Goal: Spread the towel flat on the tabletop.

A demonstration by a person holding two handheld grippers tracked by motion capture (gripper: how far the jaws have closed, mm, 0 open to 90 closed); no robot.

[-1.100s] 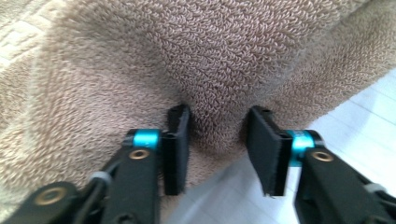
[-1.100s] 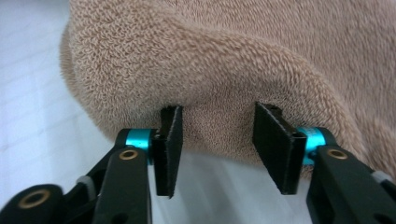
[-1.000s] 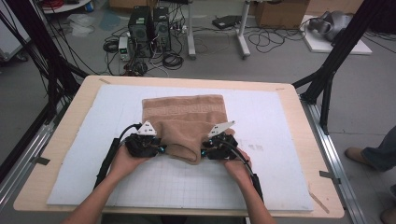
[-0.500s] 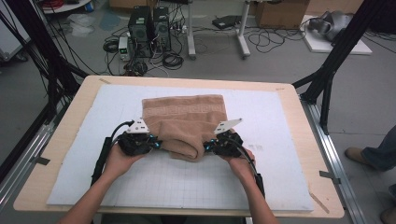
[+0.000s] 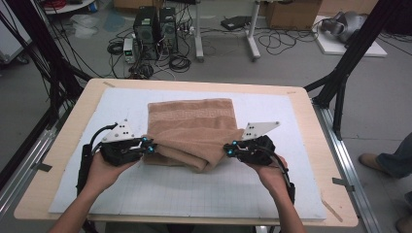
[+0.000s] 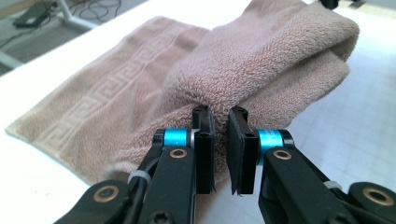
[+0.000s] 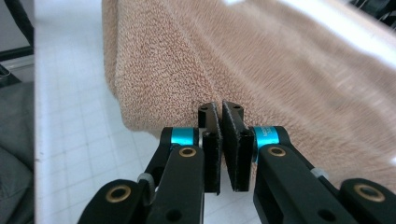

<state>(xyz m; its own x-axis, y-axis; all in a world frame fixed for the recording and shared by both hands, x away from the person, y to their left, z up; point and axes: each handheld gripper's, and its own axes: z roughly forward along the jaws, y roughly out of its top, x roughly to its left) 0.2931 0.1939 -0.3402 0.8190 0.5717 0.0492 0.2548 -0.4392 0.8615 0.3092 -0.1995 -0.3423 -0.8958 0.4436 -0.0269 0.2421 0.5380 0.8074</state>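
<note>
Vs a second ago: both grippers are higher and further apart, and the near edge of the towel (image 5: 194, 136) has come up off the mat (image 5: 291, 194) with them; before, it lay flat with the grippers tucked close together at that edge. Both sets of fingers have just been closing, with towel between them.

Left gripper (image 5: 148, 148): fingers nearly together, only a narrow slit left, tips pinching a bunched fold at the towel's near left corner. Right gripper (image 5: 227, 149): fingers all but touching, clamped on the near right corner.

Towel position: centre of the table (image 5: 63, 131), far half flat on the white mat, near half raised and sagging in a roll between the two grippers.

High view: gives the whole layout, both hands (image 5: 99, 170) and the span of the sag. Left gripper view: shows the key-pattern border band along the flat far part and the doubled-over fold running away from the fingers (image 6: 205, 126). Right gripper view: pile blurred, but cloth visibly pulled into the pinch at the fingers (image 7: 232, 122), with the grid mat beside it.
</note>
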